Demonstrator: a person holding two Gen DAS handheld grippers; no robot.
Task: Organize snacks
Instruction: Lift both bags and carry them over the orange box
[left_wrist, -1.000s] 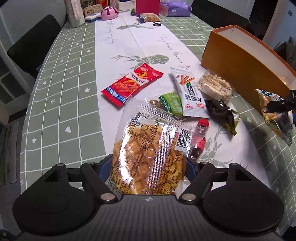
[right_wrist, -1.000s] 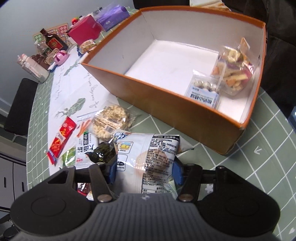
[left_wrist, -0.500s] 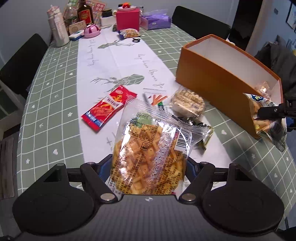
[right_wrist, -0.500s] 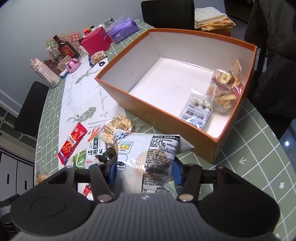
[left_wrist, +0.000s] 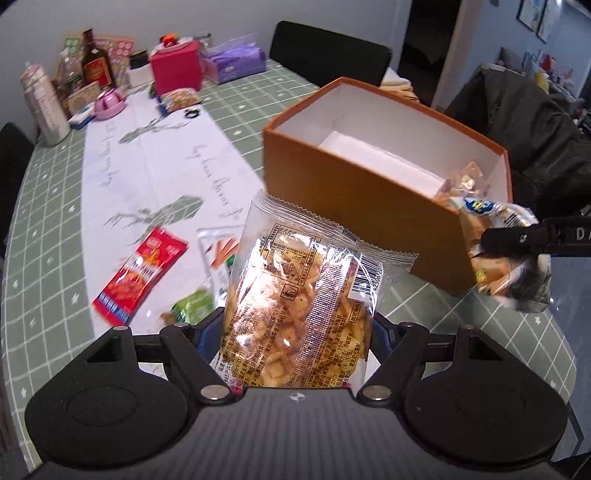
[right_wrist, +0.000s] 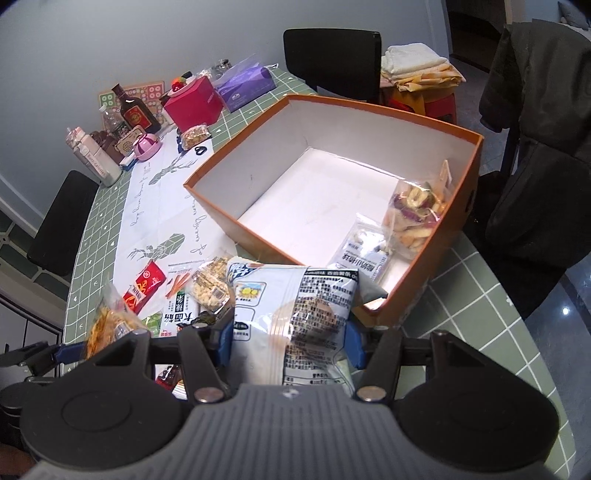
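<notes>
One long table (right_wrist: 491, 295) under a green checked cloth, with a white runner (left_wrist: 155, 158) down its middle, fills a grey-walled room (dark chairs around it). Its orange box (right_wrist: 236, 225) holds two packets. Left gripper (left_wrist: 295, 332) pinches a clear cracker bag (left_wrist: 299, 295); right gripper (right_wrist: 291, 336) clamps a white snack bag (right_wrist: 295, 306) beside the box's near corner.

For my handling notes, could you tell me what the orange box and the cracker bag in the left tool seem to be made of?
Orange box: probably rigid paperboard, matte orange outside, white inside, with thin, straight walls. Cracker bag: clear glossy plastic film, with glare, crinkles and a serrated top seal.
</notes>
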